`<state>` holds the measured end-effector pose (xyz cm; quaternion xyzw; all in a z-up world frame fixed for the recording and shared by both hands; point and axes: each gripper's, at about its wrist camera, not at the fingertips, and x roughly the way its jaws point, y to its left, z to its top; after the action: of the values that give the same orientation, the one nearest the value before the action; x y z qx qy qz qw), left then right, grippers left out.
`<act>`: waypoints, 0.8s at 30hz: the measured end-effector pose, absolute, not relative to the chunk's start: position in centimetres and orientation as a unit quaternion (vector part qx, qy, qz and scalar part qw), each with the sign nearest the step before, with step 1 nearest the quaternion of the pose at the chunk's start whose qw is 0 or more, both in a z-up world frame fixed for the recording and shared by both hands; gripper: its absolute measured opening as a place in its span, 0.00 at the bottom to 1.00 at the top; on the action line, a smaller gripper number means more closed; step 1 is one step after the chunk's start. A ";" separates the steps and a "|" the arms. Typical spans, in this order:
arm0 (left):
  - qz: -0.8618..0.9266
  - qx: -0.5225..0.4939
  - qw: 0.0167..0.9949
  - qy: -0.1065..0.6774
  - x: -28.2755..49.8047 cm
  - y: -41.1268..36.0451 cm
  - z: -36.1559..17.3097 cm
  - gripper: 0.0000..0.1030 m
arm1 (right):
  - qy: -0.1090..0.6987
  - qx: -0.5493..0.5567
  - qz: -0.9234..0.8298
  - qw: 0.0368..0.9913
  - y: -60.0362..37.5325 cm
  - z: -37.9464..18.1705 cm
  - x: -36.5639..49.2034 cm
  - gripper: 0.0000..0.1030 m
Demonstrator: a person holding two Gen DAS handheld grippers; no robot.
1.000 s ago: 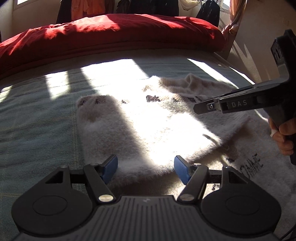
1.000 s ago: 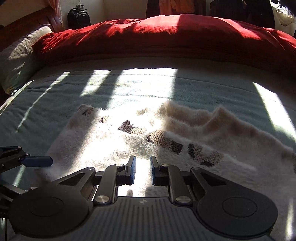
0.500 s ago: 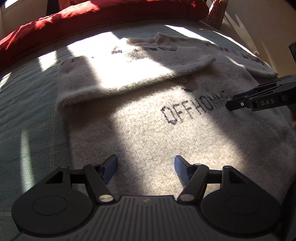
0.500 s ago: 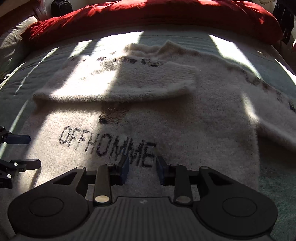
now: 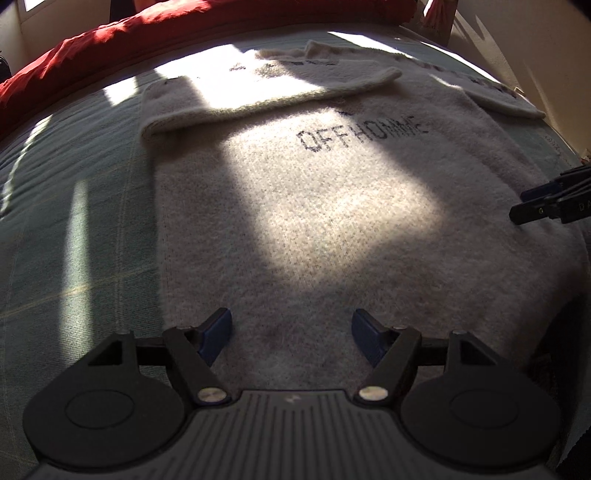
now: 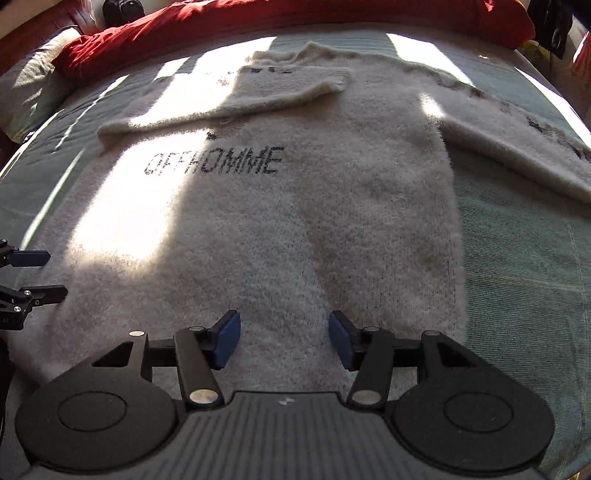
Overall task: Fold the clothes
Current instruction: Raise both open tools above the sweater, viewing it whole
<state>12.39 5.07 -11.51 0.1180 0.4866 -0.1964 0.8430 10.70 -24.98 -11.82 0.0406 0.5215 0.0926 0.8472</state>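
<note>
Right wrist view shows the bed [image 6: 524,258] with its pale green cover, and at the far side a red duvet [image 6: 332,14]. On the bed lies the cream sweater [image 6: 295,229], flat, with dark letters on its chest. One sleeve [image 6: 236,99] is already folded across the top of the body; the other sleeve [image 6: 517,155] is spread out to the side. A second ago both tongs were up near the folded sleeve; now they have drawn back to the bottom part of the sweater. The right tongs [image 6: 283,338] were nearly closed then and have just been opening; now they stand apart, with nothing between the blue pads, only knit under them. The left tongs [image 5: 291,334] are wide, also empty. I think the first sleeve fold is finished, and the hem or the second sleeve is next.
</note>
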 end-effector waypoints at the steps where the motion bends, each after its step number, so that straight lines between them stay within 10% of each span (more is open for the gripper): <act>1: -0.196 0.124 0.842 0.487 12.1 4.9 -11.3 0.69 | 0.525 0.036 0.097 0.845 -24.9 -11.7 10.3 0.61; 24: -0.267 0.112 0.809 0.512 9.3 1.4 -10.8 0.70 | 0.528 0.168 0.208 0.806 -28.3 -11.6 7.7 0.67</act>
<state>9.27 1.38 -10.76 0.1121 0.5119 -0.2670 0.8088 7.68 -28.28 -11.57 0.1676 0.5281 0.2080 0.8061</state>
